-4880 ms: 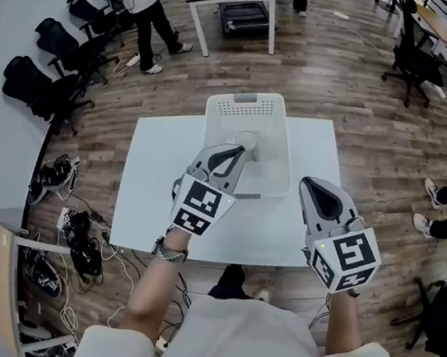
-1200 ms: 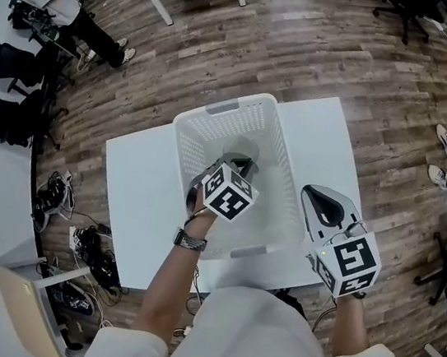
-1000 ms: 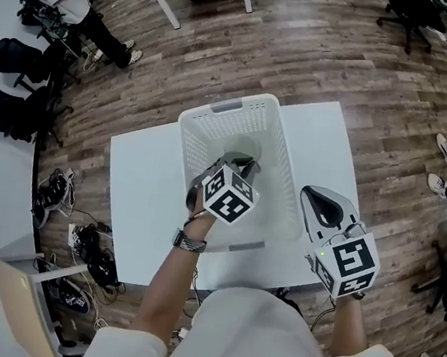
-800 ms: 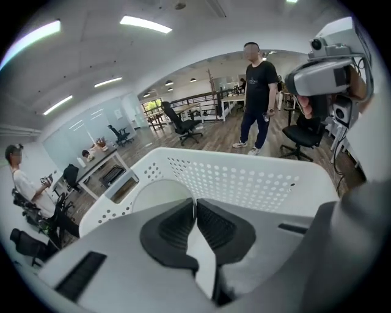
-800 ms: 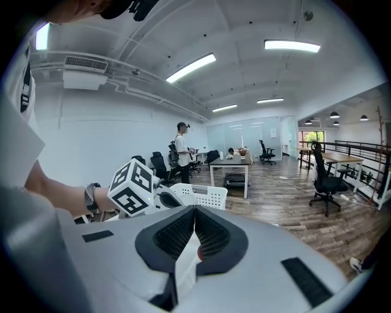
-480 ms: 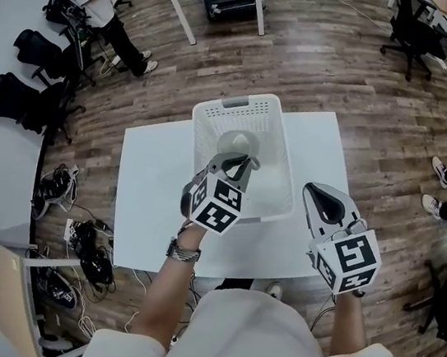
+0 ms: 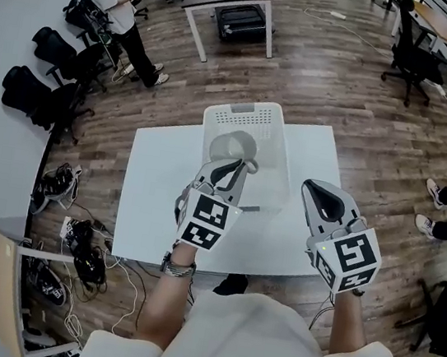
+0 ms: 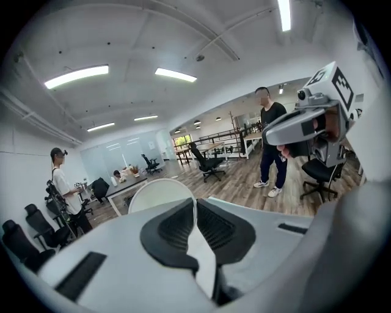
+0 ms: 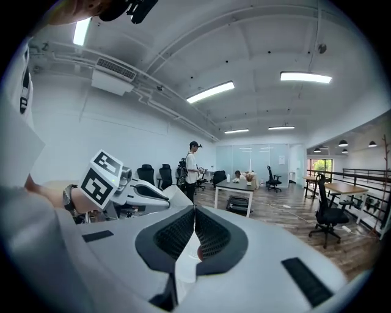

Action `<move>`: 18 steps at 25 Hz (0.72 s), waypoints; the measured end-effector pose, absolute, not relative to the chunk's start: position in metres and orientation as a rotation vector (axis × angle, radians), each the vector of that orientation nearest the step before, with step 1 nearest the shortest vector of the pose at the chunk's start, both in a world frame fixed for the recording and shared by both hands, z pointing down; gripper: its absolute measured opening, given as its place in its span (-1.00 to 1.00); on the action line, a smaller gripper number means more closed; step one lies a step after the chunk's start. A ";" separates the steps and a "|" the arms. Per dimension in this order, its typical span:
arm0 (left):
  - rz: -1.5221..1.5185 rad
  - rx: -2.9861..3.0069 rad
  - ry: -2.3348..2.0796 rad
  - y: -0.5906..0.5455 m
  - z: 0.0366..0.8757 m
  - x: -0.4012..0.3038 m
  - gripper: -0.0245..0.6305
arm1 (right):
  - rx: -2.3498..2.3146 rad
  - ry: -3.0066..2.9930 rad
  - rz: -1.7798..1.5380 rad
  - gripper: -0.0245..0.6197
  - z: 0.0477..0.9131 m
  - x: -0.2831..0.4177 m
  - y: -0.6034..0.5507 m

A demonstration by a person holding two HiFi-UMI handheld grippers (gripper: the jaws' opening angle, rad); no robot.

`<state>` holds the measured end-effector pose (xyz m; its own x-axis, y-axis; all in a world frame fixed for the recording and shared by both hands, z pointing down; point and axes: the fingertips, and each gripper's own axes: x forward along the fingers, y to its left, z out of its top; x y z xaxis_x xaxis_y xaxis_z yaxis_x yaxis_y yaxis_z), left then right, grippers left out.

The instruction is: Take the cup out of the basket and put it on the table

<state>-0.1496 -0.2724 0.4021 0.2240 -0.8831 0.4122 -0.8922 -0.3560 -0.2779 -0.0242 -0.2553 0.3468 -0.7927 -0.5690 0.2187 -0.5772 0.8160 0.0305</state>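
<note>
Pinching the rim of the white cup (image 7: 230, 145) with the left gripper (image 7: 240, 166), closed tight on it, and holding it over the white basket (image 7: 280, 153) at the middle of the table's (image 7: 151, 192) far edge. Hovering the right gripper (image 7: 310, 185), closed on nothing, near the table's right edge, just beside the basket.

The head camera is looking steeply down from well above the white surface (image 7: 141, 203). Each claw camera is riding just behind its own jaws, facing out across the office. The left claw (image 8: 194, 205) view is sharing the cup (image 8: 160, 194) with the head view; each claw view is catching the other claw.
</note>
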 end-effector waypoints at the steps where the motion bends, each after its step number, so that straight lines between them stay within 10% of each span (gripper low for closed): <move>1: 0.777 2.448 -1.788 -0.266 0.394 -0.149 -0.86 | 0.887 -2.789 0.043 -0.87 0.343 -0.024 -0.252; 18: 0.370 2.491 -2.030 -0.186 0.303 -0.148 -0.86 | 0.877 -2.858 -0.079 -0.87 0.299 -0.012 -0.219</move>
<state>-0.1479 -0.1862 0.3032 0.1881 -0.9751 0.1171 -0.9539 -0.2098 -0.2148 -0.0124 -0.2193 0.2994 -0.8175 -0.5615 0.1279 -0.5536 0.8275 0.0941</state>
